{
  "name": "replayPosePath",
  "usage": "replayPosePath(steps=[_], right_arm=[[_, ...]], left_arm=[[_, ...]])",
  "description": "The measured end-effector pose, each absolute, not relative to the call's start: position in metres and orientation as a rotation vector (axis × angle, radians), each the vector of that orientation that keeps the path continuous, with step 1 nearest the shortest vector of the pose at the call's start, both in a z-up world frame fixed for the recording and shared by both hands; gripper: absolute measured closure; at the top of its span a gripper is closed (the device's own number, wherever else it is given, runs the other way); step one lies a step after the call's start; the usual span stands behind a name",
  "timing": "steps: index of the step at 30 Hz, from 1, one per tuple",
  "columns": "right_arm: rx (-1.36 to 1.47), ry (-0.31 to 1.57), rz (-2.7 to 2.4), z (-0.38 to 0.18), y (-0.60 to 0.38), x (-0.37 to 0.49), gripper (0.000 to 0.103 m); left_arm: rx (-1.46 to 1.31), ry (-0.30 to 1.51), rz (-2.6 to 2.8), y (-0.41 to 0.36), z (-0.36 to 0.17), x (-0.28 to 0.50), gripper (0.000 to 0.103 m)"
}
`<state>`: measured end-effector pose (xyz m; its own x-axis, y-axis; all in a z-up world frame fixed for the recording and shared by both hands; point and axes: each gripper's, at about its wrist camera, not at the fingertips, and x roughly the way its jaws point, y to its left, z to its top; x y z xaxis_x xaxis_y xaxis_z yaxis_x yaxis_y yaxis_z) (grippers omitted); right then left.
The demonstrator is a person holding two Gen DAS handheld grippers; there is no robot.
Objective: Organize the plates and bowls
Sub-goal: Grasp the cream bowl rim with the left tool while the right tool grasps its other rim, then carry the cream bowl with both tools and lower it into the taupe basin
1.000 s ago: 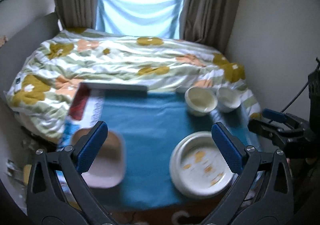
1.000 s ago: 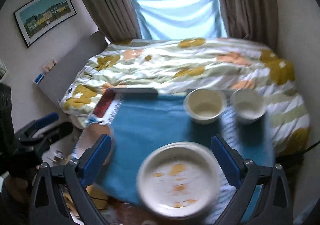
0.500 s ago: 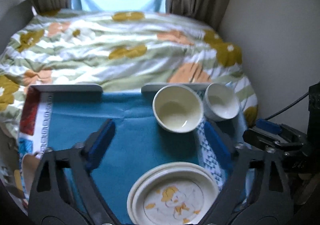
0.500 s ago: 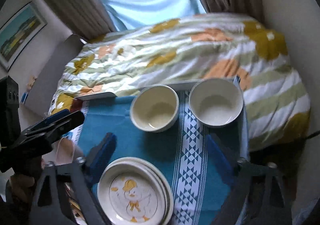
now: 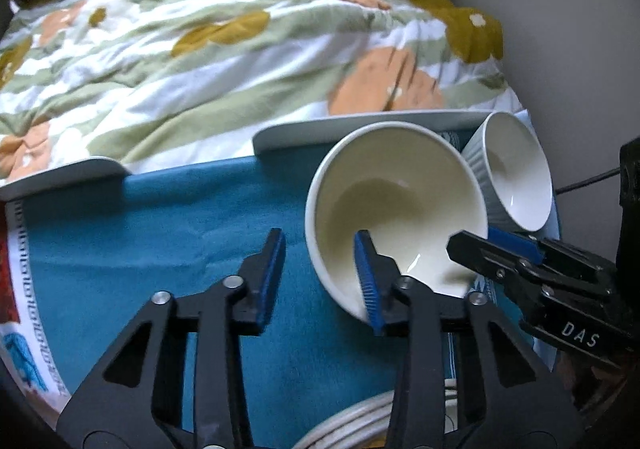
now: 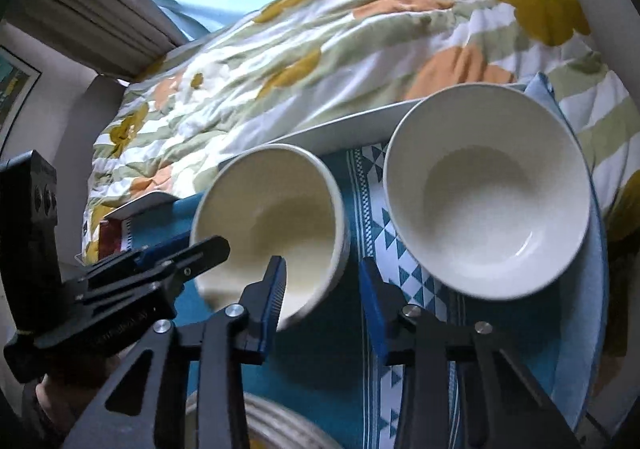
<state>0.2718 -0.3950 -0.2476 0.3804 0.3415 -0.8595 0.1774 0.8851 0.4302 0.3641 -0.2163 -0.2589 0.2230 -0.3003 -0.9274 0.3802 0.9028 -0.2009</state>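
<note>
Left wrist view: left gripper now astride cream bowl rim.

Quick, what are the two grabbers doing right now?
Left gripper: open, straddling the near rim of the cream bowl, not clamped.
Right gripper: open, holding nothing, one finger at the same bowl's rim.

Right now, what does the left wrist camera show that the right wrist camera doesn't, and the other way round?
Only the left wrist view shows the grey ribbed outside of the far bowl and the "DAS" lettering on the right gripper.

Only the right wrist view shows the window curtain, the picture frame and the far bowl's whole white inside.

Both show the cream bowl, straddled at its rim by each gripper, the left gripper, the teal cloth, the plate stack and the floral duvet.
</note>
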Motion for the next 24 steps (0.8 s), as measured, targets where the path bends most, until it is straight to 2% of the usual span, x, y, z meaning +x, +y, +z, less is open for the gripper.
replayPosePath(steps=[2, 3, 4, 5, 15, 24], right_arm=[[0.509, 1.199, 0.105, -0.252, -0.396, 0.275, 0.074], [0.51, 1.202, 0.103, -0.254, -0.397, 0.276, 0.076], [0.511, 1.205, 0.103, -0.256, -0.396, 0.278, 0.081], [0.51, 1.206, 0.105, -0.257, -0.396, 0.278, 0.085], [0.484, 1.197, 0.101, -0.253, -0.394, 0.279, 0.087], [0.443, 1.135, 0.136, -0.218, -0.391, 0.265, 0.087]], left_arm=[[0.087, 1.269, -0.48, -0.219, -0.264, 0.366, 0.08], [0.09, 1.273, -0.484, -0.22, -0.266, 0.367, 0.089], [0.098, 1.276, -0.481, -0.222, -0.269, 0.368, 0.091], [0.104, 1.273, -0.479, -0.222, -0.269, 0.368, 0.091], [0.142, 1.243, -0.461, -0.228, -0.262, 0.361, 0.092], [0.12, 1.156, -0.434, -0.22, -0.221, 0.336, 0.092]])
